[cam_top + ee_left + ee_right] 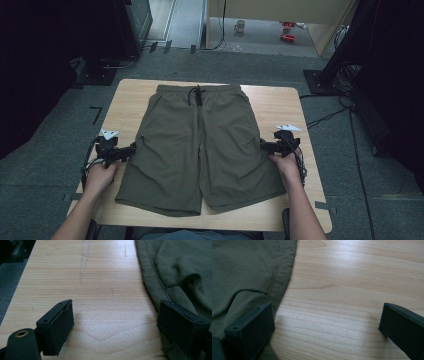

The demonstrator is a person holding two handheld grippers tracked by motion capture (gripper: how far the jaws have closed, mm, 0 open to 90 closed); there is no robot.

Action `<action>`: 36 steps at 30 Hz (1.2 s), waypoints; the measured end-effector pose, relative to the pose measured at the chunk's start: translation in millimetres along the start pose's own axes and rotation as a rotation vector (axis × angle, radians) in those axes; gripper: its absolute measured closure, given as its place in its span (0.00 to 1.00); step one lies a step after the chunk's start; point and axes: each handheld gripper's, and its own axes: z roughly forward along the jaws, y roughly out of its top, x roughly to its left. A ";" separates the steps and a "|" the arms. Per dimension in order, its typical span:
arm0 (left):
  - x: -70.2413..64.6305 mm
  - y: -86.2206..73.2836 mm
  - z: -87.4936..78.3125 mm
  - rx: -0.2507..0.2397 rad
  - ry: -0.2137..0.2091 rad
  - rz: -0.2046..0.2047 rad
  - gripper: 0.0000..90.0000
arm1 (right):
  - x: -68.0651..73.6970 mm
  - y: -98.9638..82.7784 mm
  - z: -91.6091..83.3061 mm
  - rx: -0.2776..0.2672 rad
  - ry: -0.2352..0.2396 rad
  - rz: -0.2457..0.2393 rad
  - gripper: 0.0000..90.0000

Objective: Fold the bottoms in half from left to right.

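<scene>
Olive-green shorts [200,145] lie flat on the wooden table [280,107], waistband and drawstring at the far side, leg hems toward me. My left gripper [131,149] rests at the left side seam, open, one jaw over the fabric edge [160,290] and the other on bare wood. My right gripper [263,146] sits at the right side seam, open as well, its left jaw above the shorts' edge [249,280], its right jaw over the table. Nothing is pinched between either pair of jaws.
The table stands on grey carpet with cables on the floor at the right [330,117]. Dark equipment stands [105,65] flank the table. A mug [240,26] and red items [287,31] sit on the floor far behind.
</scene>
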 end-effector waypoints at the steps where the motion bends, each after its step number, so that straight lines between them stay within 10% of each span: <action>1: -0.2 0.0 0.1 0.000 0.001 0.001 0.16 | 0.1 0.1 0.0 0.001 -0.001 0.000 0.00; 20: 13.1 0.1 -3.7 0.012 -0.110 0.063 0.17 | -2.1 1.9 -3.3 -0.007 0.087 -0.073 0.15; 30: 13.8 -1.1 -13.9 0.000 -0.148 0.144 0.18 | -2.1 9.8 -6.7 0.003 0.150 -0.022 0.22; 36: 19.3 3.8 -23.3 0.005 -0.198 0.113 0.18 | 1.1 16.0 -13.2 -0.020 0.176 -0.033 0.25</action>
